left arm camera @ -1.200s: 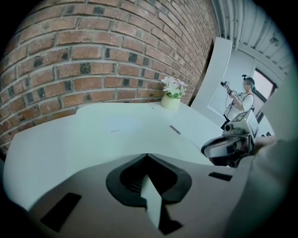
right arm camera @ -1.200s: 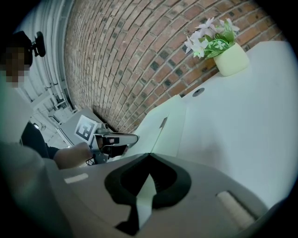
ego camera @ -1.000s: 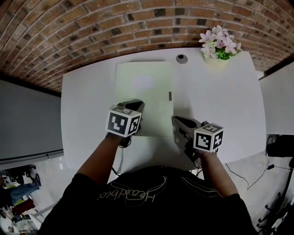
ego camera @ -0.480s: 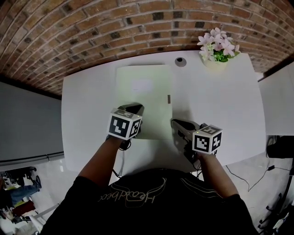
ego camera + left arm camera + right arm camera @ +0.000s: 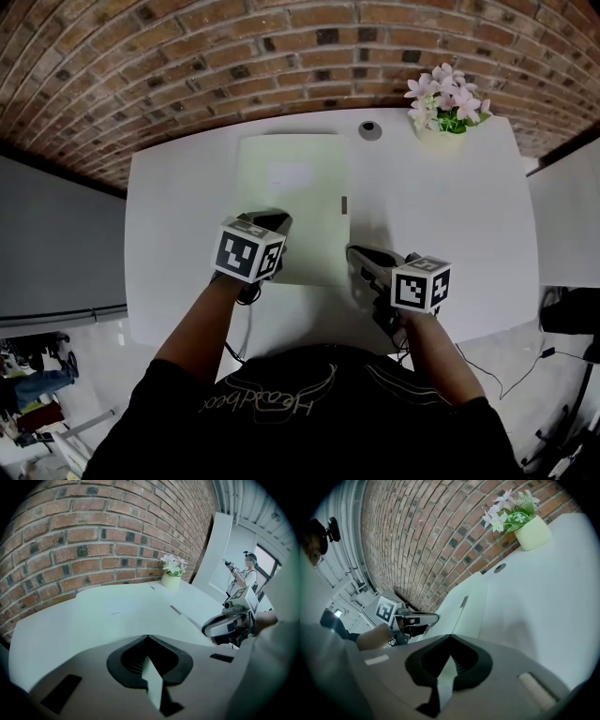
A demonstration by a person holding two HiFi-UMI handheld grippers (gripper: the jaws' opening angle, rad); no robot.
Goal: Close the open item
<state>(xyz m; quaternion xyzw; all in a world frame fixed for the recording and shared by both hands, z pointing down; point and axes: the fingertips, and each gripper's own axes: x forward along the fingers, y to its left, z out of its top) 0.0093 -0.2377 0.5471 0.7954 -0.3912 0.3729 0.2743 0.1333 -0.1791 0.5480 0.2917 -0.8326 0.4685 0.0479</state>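
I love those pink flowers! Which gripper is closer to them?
Right. The right gripper sits right of the pale green folder, same side as the pink flowers; the left gripper is over the folder's near left corner.

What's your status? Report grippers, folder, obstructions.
Left gripper shut, empty, over the folder near edge. Right gripper shut, empty, beside its near corner. Folder flat, looks closed. Nothing in the way; flower pot at far corner.

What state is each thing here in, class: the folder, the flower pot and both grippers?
Folder: closed, lying flat.
Flower pot: upright, flowers in it.
Left gripper: fingers shut, nothing between them.
Right gripper: fingers shut, nothing between them.
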